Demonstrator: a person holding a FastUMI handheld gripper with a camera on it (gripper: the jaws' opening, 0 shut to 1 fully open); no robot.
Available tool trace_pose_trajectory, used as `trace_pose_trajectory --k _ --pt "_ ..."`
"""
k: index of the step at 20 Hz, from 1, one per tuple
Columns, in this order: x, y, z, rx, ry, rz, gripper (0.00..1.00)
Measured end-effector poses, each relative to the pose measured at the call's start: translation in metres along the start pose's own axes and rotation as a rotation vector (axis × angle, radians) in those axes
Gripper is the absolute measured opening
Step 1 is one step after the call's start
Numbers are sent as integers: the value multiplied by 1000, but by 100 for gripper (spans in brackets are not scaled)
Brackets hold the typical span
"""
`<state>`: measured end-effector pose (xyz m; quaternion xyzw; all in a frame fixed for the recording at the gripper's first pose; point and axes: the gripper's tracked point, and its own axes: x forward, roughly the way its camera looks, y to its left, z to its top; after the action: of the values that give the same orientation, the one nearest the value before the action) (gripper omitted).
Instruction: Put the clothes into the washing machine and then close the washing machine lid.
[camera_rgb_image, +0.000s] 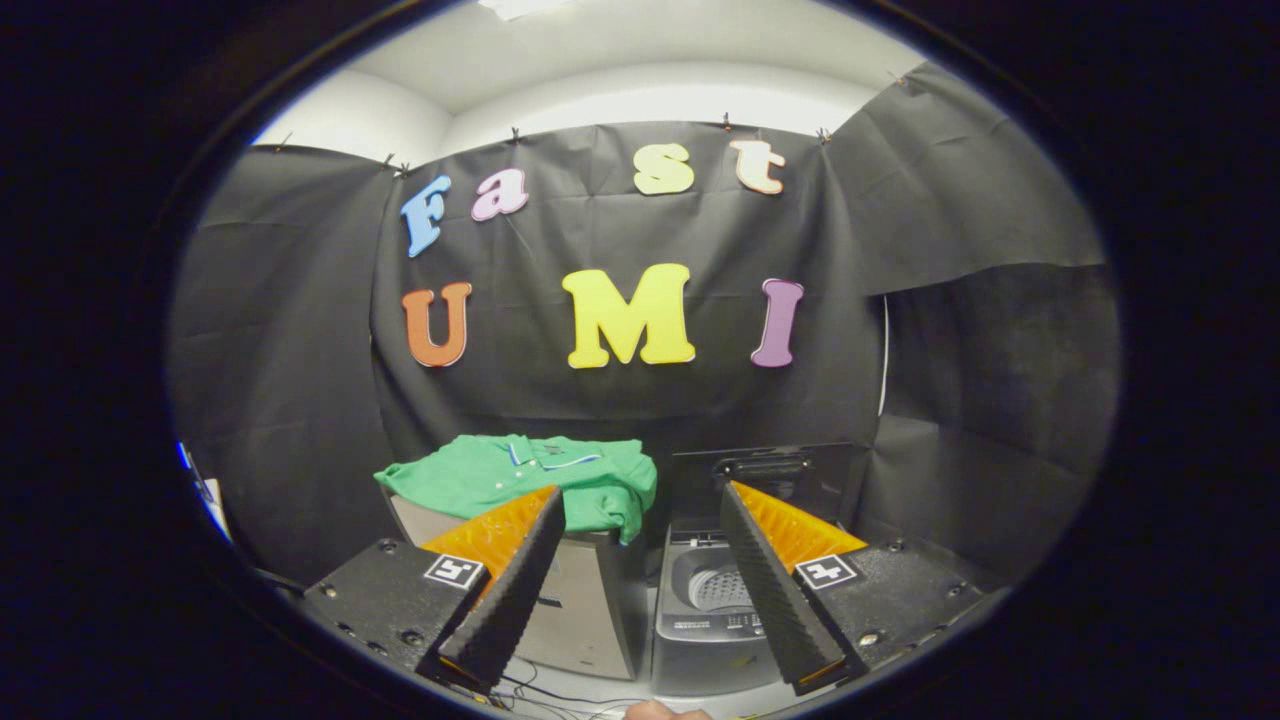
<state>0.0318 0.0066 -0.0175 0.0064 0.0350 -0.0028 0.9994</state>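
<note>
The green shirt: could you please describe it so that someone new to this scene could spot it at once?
Start at the black cloth wall, then look down to the pale cabinet standing beside the open washing machine. The green shirt lies crumpled on the cabinet's top, beyond the open jaws of the gripper. It is the only bright green, soft thing among grey boxes.

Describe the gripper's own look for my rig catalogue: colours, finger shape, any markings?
The gripper has two wedge-shaped fingers tapering forward: orange ribbed bodies with black ridged pads on the inner faces. Each sits on a black base plate with visible screws and carries a small square black-and-white marker tag. The fingers stand apart, open.
</note>
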Motion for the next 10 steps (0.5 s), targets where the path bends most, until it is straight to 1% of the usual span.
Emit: trace_pose_trajectory --k 4,10 --pt "28 39 4 46 52 35 98" --pt "74 105 14 24 126 54 98"
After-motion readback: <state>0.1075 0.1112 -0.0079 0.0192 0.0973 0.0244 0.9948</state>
